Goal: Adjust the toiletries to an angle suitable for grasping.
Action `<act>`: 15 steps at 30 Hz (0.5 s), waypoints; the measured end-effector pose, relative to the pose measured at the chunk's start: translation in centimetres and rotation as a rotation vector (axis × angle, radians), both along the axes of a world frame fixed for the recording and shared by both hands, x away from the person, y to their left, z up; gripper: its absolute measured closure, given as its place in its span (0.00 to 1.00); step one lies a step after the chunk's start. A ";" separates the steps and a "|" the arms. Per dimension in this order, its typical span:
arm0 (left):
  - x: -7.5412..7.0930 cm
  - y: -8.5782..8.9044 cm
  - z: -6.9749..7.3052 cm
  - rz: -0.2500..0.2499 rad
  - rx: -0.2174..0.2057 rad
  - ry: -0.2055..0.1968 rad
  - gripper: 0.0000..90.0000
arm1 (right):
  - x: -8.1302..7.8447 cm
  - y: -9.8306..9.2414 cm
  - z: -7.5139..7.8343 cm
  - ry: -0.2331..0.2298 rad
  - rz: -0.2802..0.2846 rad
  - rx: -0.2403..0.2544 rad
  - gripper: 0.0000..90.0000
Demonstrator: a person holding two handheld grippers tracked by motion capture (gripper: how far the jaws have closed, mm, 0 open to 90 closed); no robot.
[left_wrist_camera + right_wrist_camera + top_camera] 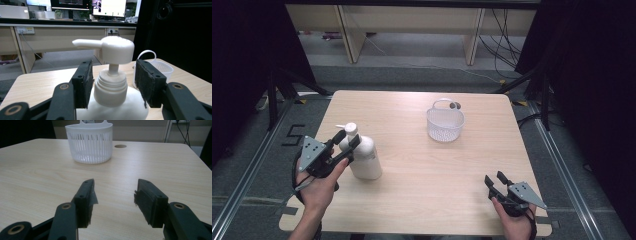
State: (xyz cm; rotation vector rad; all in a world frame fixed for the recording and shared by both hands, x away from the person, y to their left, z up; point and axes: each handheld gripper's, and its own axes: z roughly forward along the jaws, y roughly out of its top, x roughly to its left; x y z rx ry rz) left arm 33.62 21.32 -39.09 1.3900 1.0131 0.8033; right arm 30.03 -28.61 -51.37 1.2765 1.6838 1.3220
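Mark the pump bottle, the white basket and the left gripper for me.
pump bottle [366,159], high view, on the white body below the collar.
white basket [90,143], right gripper view, on its slotted front wall.
left gripper [113,83], left gripper view, midway between its jaws, which flank the bottle's ribbed collar.

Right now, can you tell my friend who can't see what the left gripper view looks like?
A white pump bottle stands upright between the two black pads of the left claw, with small gaps either side of its ribbed collar. Behind it on the wooden table sits a white basket.
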 end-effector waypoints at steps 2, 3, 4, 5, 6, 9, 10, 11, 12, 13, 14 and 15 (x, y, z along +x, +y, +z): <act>0.2 -0.1 0.1 0.002 0.000 0.000 0.54 | -0.1 0.0 0.0 0.007 -0.010 -0.008 0.55; 0.3 -0.1 0.2 0.002 0.000 0.001 0.54 | -0.1 0.0 0.1 0.010 -0.011 -0.009 0.55; 0.3 0.0 0.2 0.003 0.000 0.001 0.54 | -0.1 0.0 0.0 0.007 -0.009 -0.008 0.55; 0.4 -0.1 0.2 0.004 -0.002 0.003 0.54 | -0.1 0.0 0.1 0.008 -0.010 -0.009 0.55; 0.5 -0.1 0.2 0.004 -0.002 0.003 0.54 | -0.1 0.0 0.0 0.008 -0.010 -0.008 0.55; 0.6 -0.1 0.2 0.002 -0.004 0.006 0.54 | 0.0 0.0 0.0 0.002 0.000 0.001 0.55; 0.6 -0.1 0.2 0.002 -0.004 0.006 0.54 | 0.0 0.0 0.0 0.002 0.000 0.001 0.55; 0.7 -0.1 0.3 -0.001 -0.006 0.006 0.55 | 0.1 0.0 0.0 -0.004 0.011 -0.006 0.55; 0.7 -0.2 0.4 -0.002 -0.005 0.005 0.55 | 0.0 0.0 0.0 0.000 0.004 -0.006 0.55; 0.7 -0.2 0.4 -0.003 -0.007 0.004 0.55 | 0.0 0.0 0.1 0.010 0.002 -0.016 0.55; 0.7 -0.2 0.4 -0.003 -0.007 0.004 0.55 | 0.0 0.0 0.1 0.010 0.002 -0.016 0.55; 0.8 -0.2 0.5 -0.005 -0.006 0.004 0.56 | 0.0 -0.1 0.1 0.000 -0.003 -0.031 0.55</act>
